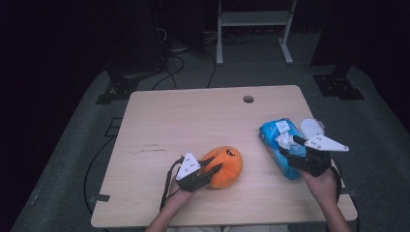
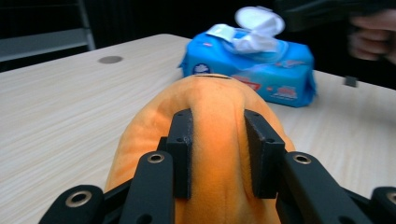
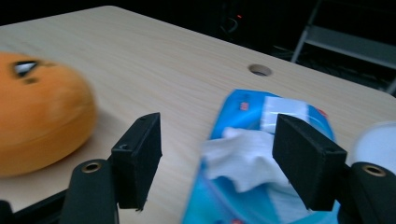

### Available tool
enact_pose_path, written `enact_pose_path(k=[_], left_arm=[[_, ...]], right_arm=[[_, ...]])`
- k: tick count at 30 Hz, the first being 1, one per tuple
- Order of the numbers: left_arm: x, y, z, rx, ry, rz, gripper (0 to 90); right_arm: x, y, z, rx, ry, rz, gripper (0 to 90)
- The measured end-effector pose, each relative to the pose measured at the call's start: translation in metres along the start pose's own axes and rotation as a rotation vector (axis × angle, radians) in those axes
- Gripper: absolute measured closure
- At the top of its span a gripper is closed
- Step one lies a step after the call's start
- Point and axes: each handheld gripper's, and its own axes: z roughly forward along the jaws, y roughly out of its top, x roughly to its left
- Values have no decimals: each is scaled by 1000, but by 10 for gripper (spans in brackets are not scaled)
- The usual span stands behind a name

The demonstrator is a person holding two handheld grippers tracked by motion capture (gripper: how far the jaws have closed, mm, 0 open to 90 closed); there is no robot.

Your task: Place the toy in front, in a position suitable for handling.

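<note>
An orange plush toy with a dark face mark lies on the wooden table, near its front edge. My left gripper is shut on it, and in the left gripper view both pads pinch a raised fold of the plush toy. At the right lies a blue pack of wet wipes, its white lid flipped open and a white wipe sticking up. My right gripper hovers over the pack with jaws wide open, the wipe standing between them untouched.
A round cable hole sits near the table's far edge. Behind the table are a metal frame stand and cables on the grey floor. The bare wood stretches across the left and far half of the tabletop.
</note>
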Motion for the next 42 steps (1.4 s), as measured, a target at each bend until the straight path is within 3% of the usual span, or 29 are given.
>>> enact_pose_path(k=[2, 6, 11, 16, 18, 24, 29, 32, 42], left_arm=[[-1, -1, 0, 1, -8, 11, 667], [-2, 0, 1, 2, -24, 31, 654], [-3, -1, 2, 4, -43, 52, 588], [-2, -1, -2, 4, -28, 45, 465], [-2, 3, -7, -9, -20, 31, 398], [-3, 8, -19, -25, -14, 25, 325], [-4, 2, -19, 16, -3, 32, 270], [-5, 1, -19, 46, 9, 40, 228], [-2, -3, -18, 73, 24, 40, 196]], right_arm=[[-12, -3, 11, 28, -8, 39, 314], [-25, -10, 30, 64, -48, 71, 331], [-34, -16, 37, 73, -100, 131, 443], [-31, -18, 38, 100, -121, 102, 548], [-27, -18, 38, 101, -138, 72, 549], [-21, -16, 38, 123, -115, 17, 543], [-22, -21, 38, 129, -114, 32, 622], [-25, -21, 39, 128, -86, 54, 685], [-32, -23, 34, 113, -46, 113, 821]])
